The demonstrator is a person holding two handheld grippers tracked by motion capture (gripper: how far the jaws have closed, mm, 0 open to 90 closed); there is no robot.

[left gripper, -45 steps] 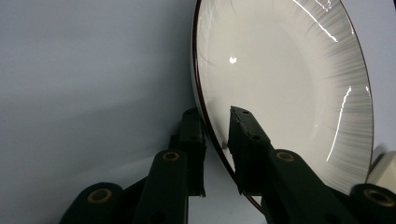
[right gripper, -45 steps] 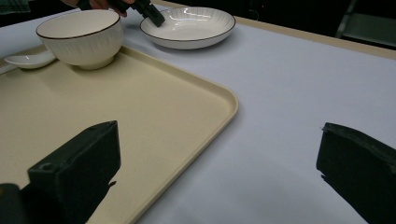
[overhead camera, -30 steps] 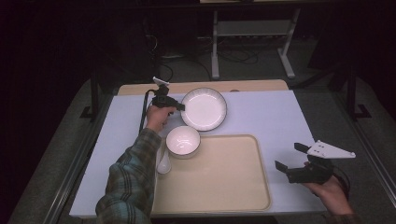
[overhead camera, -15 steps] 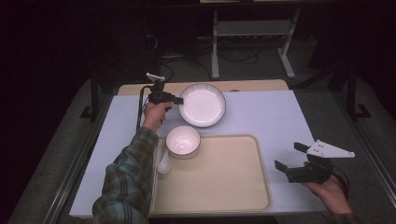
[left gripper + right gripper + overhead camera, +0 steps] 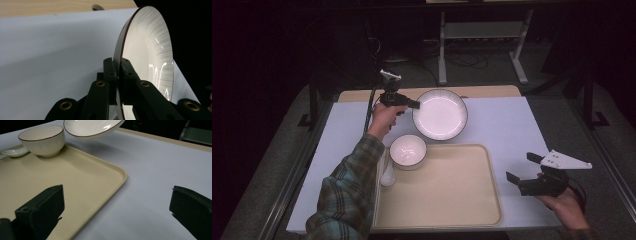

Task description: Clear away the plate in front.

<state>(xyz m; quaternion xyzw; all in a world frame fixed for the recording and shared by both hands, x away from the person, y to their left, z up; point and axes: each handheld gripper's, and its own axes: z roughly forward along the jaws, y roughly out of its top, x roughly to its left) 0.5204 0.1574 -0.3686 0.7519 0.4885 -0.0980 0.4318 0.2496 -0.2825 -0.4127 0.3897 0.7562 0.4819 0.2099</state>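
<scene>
The white table spreads under both my tools, and the beige tray lies on it, just left of my right gripper and on the near side of my left gripper. My left gripper is clamped tight on the rim of the plate, one jaw on each face of its edge; the plate hangs off the table, tilted, out beyond the tray's far edge. The small bowl sits at the tray's far left corner, below my left hand, with the white spoon just beside it. My right gripper hovers beside the tray's right edge, its jaws spread wide and holding nothing.
</scene>
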